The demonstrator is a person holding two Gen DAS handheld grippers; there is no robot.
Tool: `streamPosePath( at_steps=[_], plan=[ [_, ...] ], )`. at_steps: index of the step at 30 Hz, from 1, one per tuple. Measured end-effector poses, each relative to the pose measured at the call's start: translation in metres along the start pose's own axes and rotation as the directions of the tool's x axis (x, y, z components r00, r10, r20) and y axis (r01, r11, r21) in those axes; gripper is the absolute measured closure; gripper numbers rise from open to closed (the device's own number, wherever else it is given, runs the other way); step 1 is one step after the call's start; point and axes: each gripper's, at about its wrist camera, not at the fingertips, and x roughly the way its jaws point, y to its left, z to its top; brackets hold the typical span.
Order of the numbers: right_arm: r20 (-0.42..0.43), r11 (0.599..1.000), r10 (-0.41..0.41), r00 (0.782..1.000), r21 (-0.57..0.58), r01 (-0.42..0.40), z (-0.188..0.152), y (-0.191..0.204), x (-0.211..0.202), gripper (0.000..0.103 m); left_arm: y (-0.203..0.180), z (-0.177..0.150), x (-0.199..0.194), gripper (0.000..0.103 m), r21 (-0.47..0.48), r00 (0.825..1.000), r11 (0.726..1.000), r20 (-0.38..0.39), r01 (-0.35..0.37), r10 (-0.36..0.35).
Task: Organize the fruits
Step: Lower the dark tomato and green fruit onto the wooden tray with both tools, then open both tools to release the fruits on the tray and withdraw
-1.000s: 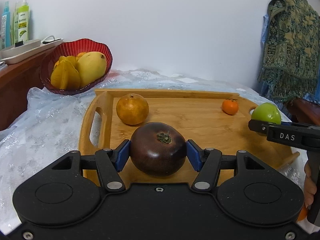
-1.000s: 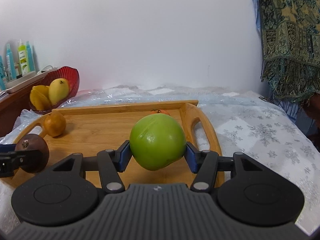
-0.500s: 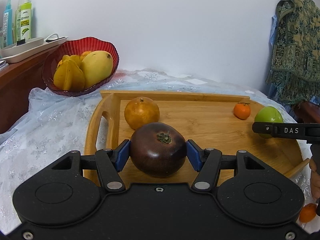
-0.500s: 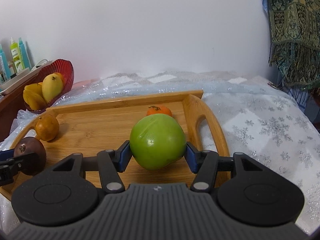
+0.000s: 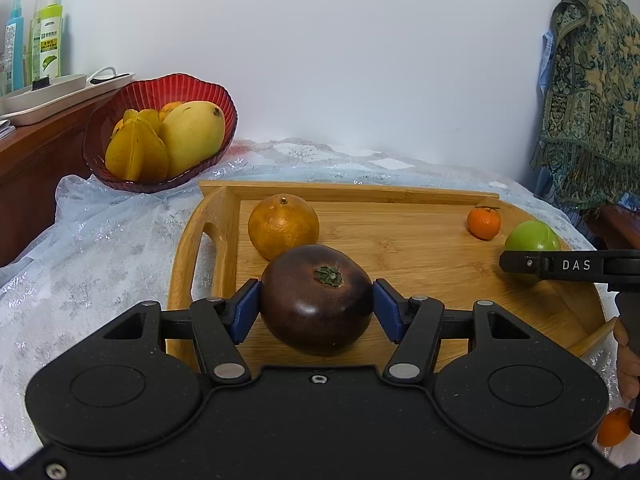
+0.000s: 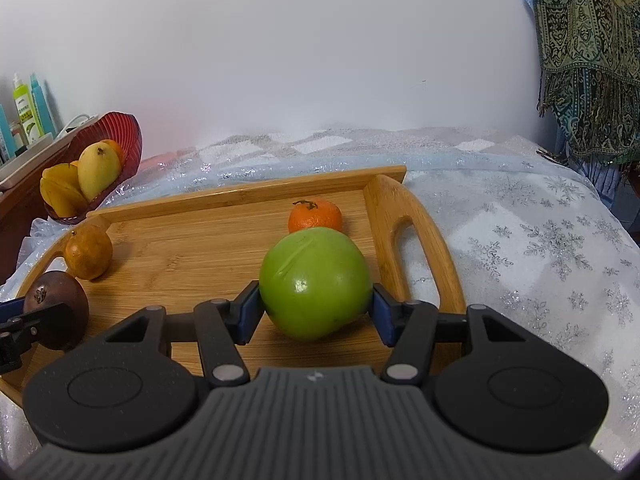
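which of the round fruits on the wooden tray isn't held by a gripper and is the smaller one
The small bright tangerine by the tray's right handle; the bigger dull orange sits far left.

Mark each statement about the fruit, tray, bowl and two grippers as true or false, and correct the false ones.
1. The left gripper grips a dark purple fruit. True.
2. The right gripper is empty. False: it grips a green fruit.
3. A mango lies in the red bowl. True.
4. The small orange sits in the bowl. False: it sits on the wooden tray.
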Motion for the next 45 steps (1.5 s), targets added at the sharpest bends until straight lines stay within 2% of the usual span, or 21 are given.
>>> streamPosePath(
  at_steps=[8, 13, 23, 36, 45],
  plan=[
    [-0.002, 1.0, 0.003, 1.0, 0.004, -0.003, 0.0, 0.0, 0.0, 0.042, 0.002, 0.002, 0.002, 0.044, -0.007, 1.0, 1.0, -0.006, 0.003, -0.003],
    [-0.002, 1.0, -0.001, 1.0, 0.001, 0.001, 0.0, -0.001, -0.001, 0.034, 0.002, 0.002, 0.003, 0.043, -0.006, 1.0, 1.0, -0.007, 0.006, -0.006],
    [0.0, 1.0, -0.003, 1.0, -0.001, 0.003, -0.001, -0.001, -0.003, 0.034, 0.003, 0.002, 0.0, 0.042, 0.011, 1.0, 1.0, 0.008, -0.017, 0.017],
    [0.008, 1.0, -0.007, 1.0, -0.008, 0.007, -0.004, -0.003, -0.012, 0.025, 0.001, -0.001, -0.004, 0.026, 0.024, 1.0, 1.0, 0.004, -0.01, 0.01],
    [0.059, 1.0, -0.006, 0.998, -0.029, 0.007, -0.011, -0.003, -0.038, 0.014, 0.003, -0.006, -0.017, 0.018, 0.027, 1.0, 1.0, 0.013, -0.005, 0.005]
  ],
)
